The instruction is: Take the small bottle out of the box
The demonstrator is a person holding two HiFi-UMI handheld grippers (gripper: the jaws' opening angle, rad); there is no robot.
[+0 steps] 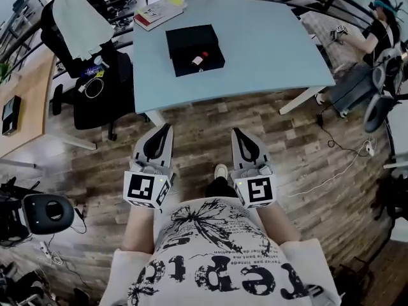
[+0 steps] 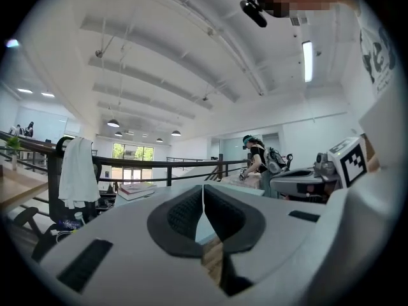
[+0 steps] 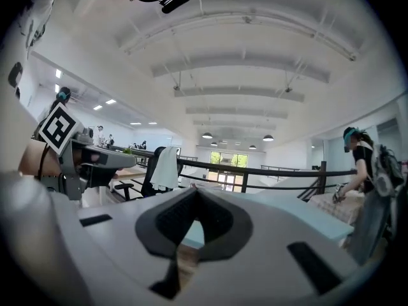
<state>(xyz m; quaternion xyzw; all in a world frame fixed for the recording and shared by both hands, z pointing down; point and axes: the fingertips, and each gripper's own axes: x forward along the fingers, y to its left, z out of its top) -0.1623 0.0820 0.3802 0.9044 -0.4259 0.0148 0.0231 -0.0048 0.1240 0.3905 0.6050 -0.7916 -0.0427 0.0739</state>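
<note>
An open black box (image 1: 195, 51) lies on the pale blue table (image 1: 268, 50), its lid laid behind it. A small bottle (image 1: 198, 60) with a red cap lies inside the box's lower half. My left gripper (image 1: 167, 129) and right gripper (image 1: 236, 133) are held low in front of the person's body, over the wooden floor, well short of the table. Both point toward the table with the jaws pressed together and nothing between them. In the gripper views the left gripper (image 2: 203, 190) and right gripper (image 3: 195, 193) tips meet, looking at ceiling and railing.
Books (image 1: 158, 11) lie at the table's far left corner. A black office chair (image 1: 95, 81) with a white cloth (image 1: 80, 18) stands left of the table. Another person (image 1: 376, 30) sits at the far right. Cables and gear lie on the floor (image 1: 331, 158) around.
</note>
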